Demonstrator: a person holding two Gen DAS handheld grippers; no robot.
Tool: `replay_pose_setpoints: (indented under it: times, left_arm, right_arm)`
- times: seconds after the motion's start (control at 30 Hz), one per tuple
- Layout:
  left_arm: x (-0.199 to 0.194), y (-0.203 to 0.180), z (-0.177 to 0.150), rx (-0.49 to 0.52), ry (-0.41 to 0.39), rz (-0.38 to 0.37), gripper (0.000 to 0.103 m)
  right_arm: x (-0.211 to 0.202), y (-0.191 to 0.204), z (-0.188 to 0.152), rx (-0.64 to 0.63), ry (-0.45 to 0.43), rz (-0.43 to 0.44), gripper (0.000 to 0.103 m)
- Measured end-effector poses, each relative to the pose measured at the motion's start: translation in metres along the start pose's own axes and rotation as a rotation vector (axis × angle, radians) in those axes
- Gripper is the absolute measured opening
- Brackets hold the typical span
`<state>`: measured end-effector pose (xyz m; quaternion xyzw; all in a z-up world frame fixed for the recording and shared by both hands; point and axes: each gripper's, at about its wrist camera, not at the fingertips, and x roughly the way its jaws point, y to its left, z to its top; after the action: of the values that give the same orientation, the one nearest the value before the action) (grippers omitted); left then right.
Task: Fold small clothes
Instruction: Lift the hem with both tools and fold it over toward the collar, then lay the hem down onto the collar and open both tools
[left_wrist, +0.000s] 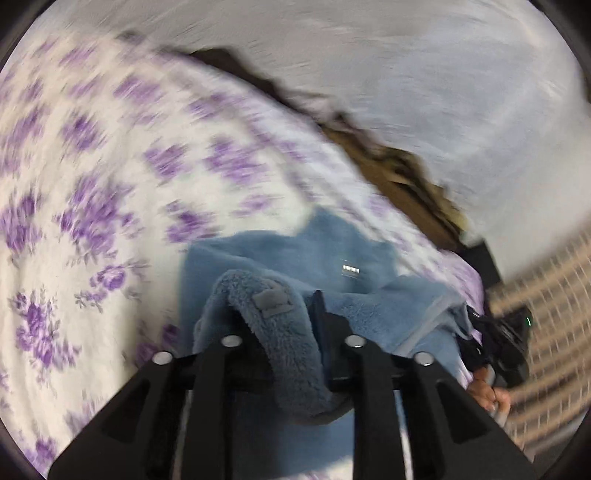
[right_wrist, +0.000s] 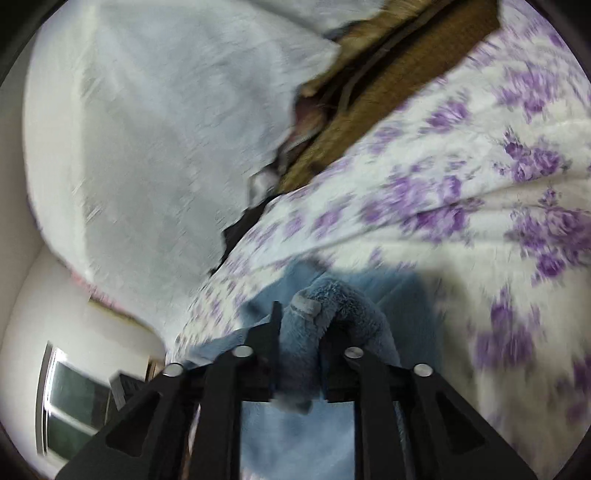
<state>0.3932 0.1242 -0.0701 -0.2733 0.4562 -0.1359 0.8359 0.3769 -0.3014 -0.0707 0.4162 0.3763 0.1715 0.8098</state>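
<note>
Left wrist view, nearest first: black two-finger left gripper (left_wrist: 275, 325), jaws slightly parted, with a thick fold of the fluffy blue fleece garment (left_wrist: 280, 258) draped between the fingers; whether the pads press on it or have let go, cannot tell. Small grey tab (left_wrist: 271, 301) stitched on that fold. Just beyond, rest of the garment spread flat on the white bedspread with purple flowers (left_wrist: 92, 177), a small white label (left_wrist: 350, 269) on its upper face. At the right edge, part of a hand (left_wrist: 491, 397) and the other device. Farther off, brown headboard strip (left_wrist: 399, 177) and a pale wall, all smeared by motion blur.

Right wrist view, same order: black right gripper (right_wrist: 301, 332), jaws narrowly apart, with another bunched fold of the same garment (right_wrist: 332, 295) standing between them; grip or release, cannot tell either. Beyond, flowered bedspread (right_wrist: 461, 166), then brown headboard (right_wrist: 388, 85) and a window (right_wrist: 74, 402) low at the left.

Judging progress: one edge apparently carried over the flat body by both grippers, so a first fold looks nearly laid. Probably left: setting the edge down, smoothing, any further fold.
</note>
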Motion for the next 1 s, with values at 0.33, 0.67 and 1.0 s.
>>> replay_pose_setpoints:
  times: [0.33,0.67,1.0]
  left_arm:
    - [-0.048,0.02,-0.008,-0.035,-0.172,-0.205,0.085]
    - [-0.009,-0.011,-0.008,0.093,-0.084,0.035,0.088]
    - [0.044,0.001,0.008,0.069,-0.082,0.291,0.097]
  right_arm:
    - [-0.036,-0.022,0.005,0.075,-0.102,0.204,0.052]
    - [0.024,0.058,-0.038,-0.404,0.021,-0.171,0.016]
    - [0.05,-0.001,-0.009,-0.231,-0.008,-0.242,0.003]
